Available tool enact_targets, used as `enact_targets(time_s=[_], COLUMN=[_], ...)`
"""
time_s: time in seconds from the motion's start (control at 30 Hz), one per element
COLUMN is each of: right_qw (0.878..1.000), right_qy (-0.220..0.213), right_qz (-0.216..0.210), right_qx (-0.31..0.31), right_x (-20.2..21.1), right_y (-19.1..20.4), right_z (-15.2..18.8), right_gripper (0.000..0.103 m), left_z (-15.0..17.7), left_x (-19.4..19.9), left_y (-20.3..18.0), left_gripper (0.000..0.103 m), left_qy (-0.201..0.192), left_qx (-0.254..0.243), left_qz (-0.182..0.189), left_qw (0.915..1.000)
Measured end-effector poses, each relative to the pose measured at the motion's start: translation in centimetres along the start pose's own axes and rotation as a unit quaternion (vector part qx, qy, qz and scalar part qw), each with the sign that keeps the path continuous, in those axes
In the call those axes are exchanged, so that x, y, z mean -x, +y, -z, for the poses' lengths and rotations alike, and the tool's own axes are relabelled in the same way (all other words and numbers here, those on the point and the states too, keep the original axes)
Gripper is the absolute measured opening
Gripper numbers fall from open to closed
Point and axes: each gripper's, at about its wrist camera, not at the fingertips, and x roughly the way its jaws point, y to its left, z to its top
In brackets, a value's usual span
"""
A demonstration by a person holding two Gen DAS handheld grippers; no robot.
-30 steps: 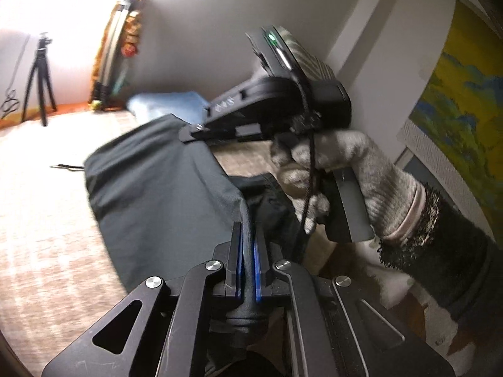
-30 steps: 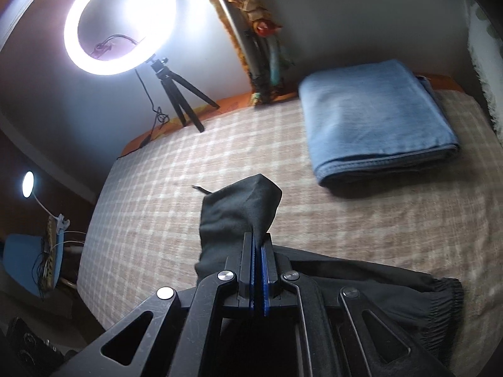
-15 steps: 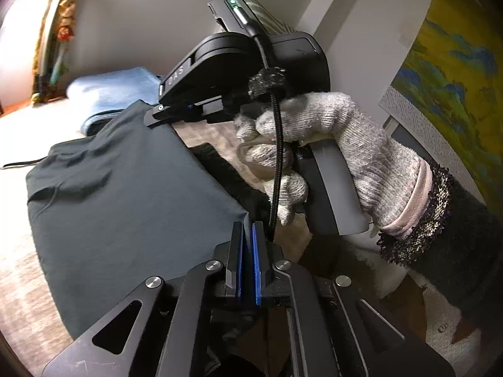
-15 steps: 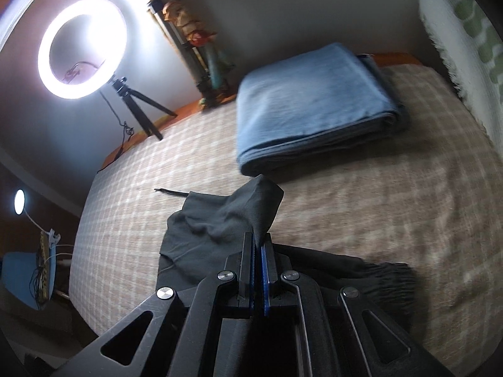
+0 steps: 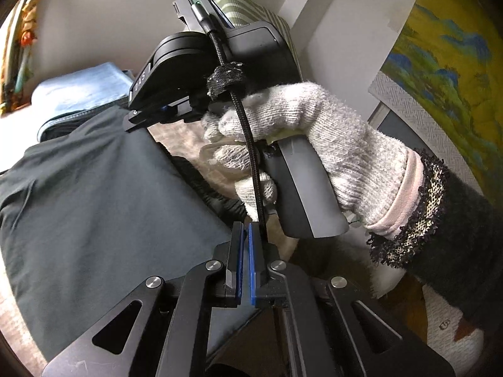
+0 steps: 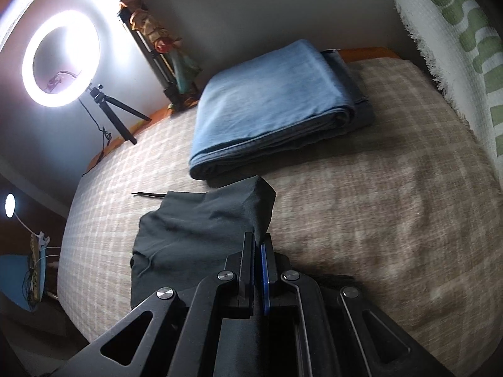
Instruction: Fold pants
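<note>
While both jaws stay clamped on dark pants (image 6: 201,220), fabric carried nearer blue folded cloth (image 6: 276,100).

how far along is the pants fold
Midway. Done: one end of the dark pants is lifted off the bed. In hand: left gripper and right gripper both pinch the cloth, carrying it over. Left: lay it down, release, smooth.
</note>
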Motion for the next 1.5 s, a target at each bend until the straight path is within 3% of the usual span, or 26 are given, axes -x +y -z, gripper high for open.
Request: enact_targets(time_s=[0.17, 0.27, 0.37, 0.57, 0.77, 0.83, 0.97, 1.07, 1.3, 1.5], right_qw=[1.0, 1.0, 1.0, 0.999, 0.999, 1.0, 0.999, 0.999, 0.995, 0.987], right_qy=[0.004, 0.003, -0.001, -0.011, -0.011, -0.007, -0.005, -0.005, 0.004, 0.023], right_qz=[0.007, 0.012, 0.023, 0.045, 0.029, 0.015, 0.02, 0.016, -0.005, -0.015], right_qx=[-0.003, -0.006, -0.003, -0.006, -0.011, -0.007, 0.03, 0.051, 0.097, 0.156], right_x=[-0.4, -0.5, -0.4, 0.2, 1.2, 1.8, 3.4, 4.2, 3.9, 1.2], right_y=[-1.0, -1.2, -1.5, -2.5, -2.3, -1.6, 0.7, 2.7, 7.5, 13.0], right_z=[0.4, 0.5, 0.5, 0.2, 0.8, 1.3, 2.8, 3.5, 3.8, 2.4], right_gripper=[0.001, 0.001, 0.0, 0.0, 0.003, 0.005, 0.021, 0.023, 0.038, 0.039], left_z=[-0.9, -1.1, -1.1, 0.6, 2.7, 3.6, 4.8, 5.6, 7.4, 8.7], left_x=[0.5, 1.5, 3.0, 6.4, 8.8, 9.6, 10.7, 10.5, 9.3, 7.6], left_y=[0.5, 1.0, 1.9, 3.8, 6.8, 7.7, 9.2, 9.9, 9.9, 8.0], left_gripper=[0.008, 0.022, 0.023, 0.03, 0.031, 0.031, 0.031, 0.031, 0.031, 0.031], left_qy=[0.01, 0.013, 0.003, -0.004, -0.001, -0.002, 0.003, 0.008, 0.009, 0.024], left_qx=[-0.005, 0.007, 0.009, -0.002, 0.019, 0.023, 0.04, 0.052, 0.081, 0.036], left_qz=[-0.008, -0.013, -0.027, -0.092, -0.147, -0.164, -0.178, -0.182, -0.169, -0.171], left_qw=[0.9999, 0.9998, 0.9996, 0.9958, 0.9889, 0.9861, 0.9833, 0.9819, 0.9823, 0.9843])
